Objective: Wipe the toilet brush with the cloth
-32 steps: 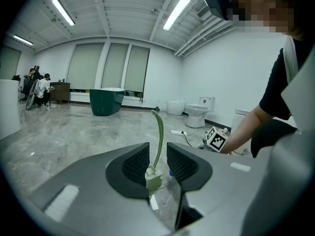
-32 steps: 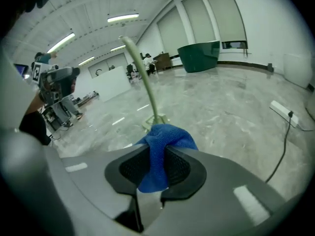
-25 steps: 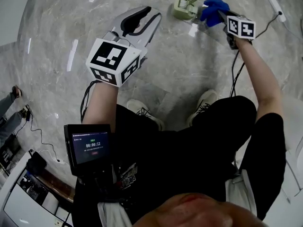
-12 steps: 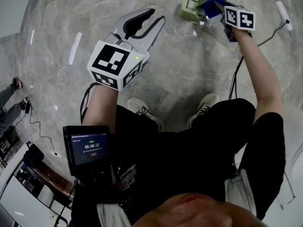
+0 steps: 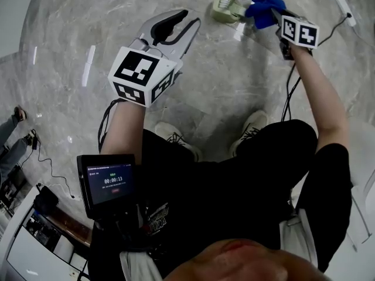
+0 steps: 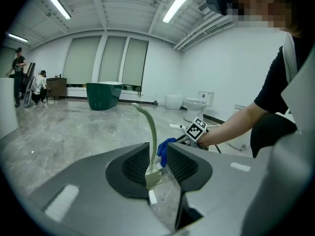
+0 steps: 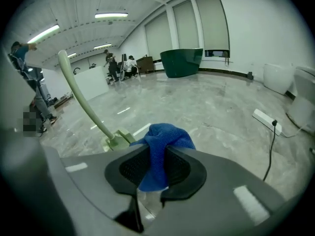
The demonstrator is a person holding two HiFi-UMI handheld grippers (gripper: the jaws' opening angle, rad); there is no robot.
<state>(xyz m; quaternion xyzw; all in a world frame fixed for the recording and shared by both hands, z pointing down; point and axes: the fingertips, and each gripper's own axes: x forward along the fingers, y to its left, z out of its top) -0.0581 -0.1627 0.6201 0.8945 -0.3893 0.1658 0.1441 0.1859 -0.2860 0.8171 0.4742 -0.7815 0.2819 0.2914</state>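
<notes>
Screen writing: the small screen (image 5: 109, 183) at the person's front shows 00:00:13 in pale digits; the smaller lines around it are too small to read
Markers: black-and-white square patterns on each gripper's cube, with no words on them
Toilet brush (image 5: 224, 4): pale green all over, with a long thin handle that bows in a soft curve up from a squarish block at the bottom
Brush place: the block stands on the grey marbled floor (image 5: 76, 34) ahead of the person, with the handle rising from it
Cloth (image 5: 263, 9): bright blue and soft, bunched into a rounded wad
Cloth place: just beside the brush's block, on its right in the head view; I cannot tell whether they touch
Right gripper (image 7: 156, 163): jaws narrow and clamped on the cloth, whose wad bulges out past the tips
Left gripper (image 5: 188, 17): jaws wide with nothing gripped, held above the floor well apart from the brush
Power strip (image 5: 341, 7): white, lying on the floor to the right of the cloth
</notes>
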